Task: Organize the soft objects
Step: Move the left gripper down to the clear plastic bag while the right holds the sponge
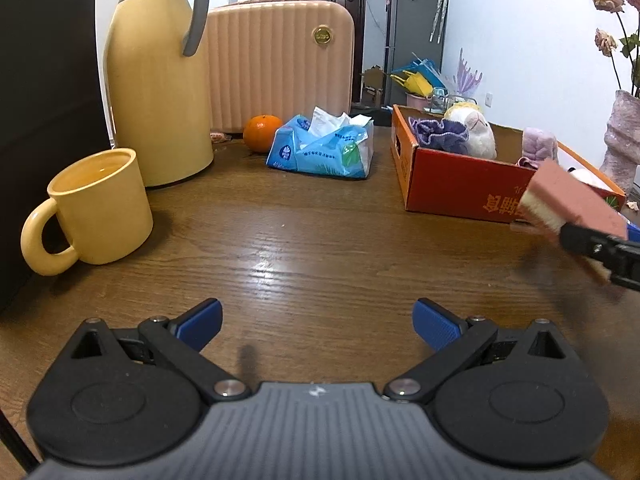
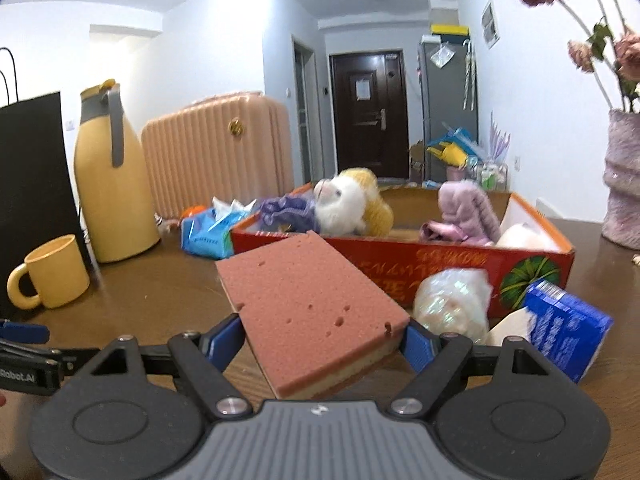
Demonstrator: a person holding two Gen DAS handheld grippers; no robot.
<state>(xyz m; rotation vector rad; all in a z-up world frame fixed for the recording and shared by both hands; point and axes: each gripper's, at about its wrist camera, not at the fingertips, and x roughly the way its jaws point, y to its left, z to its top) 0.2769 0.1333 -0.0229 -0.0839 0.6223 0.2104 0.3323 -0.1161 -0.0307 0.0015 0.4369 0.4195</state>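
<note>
My right gripper [image 2: 322,342] is shut on a pink sponge [image 2: 308,304] with a yellow underside and holds it above the table, just in front of the red cardboard box [image 2: 384,258]. The sponge [image 1: 572,200] and right gripper also show at the right edge of the left wrist view. The box [image 1: 452,182] holds a white and yellow plush toy [image 2: 348,204], a purple cloth [image 2: 286,212] and a lilac plush [image 2: 468,212]. My left gripper [image 1: 318,324] is open and empty, low over the wooden table [image 1: 304,248].
A yellow mug [image 1: 96,208], a yellow thermos jug [image 1: 156,76], an orange [image 1: 262,132] and a blue tissue pack [image 1: 324,148] stand on the table's left and back. A shiny wrapped bundle [image 2: 452,300] and a blue carton [image 2: 564,328] lie by the box. A pink vase [image 2: 622,184] stands right.
</note>
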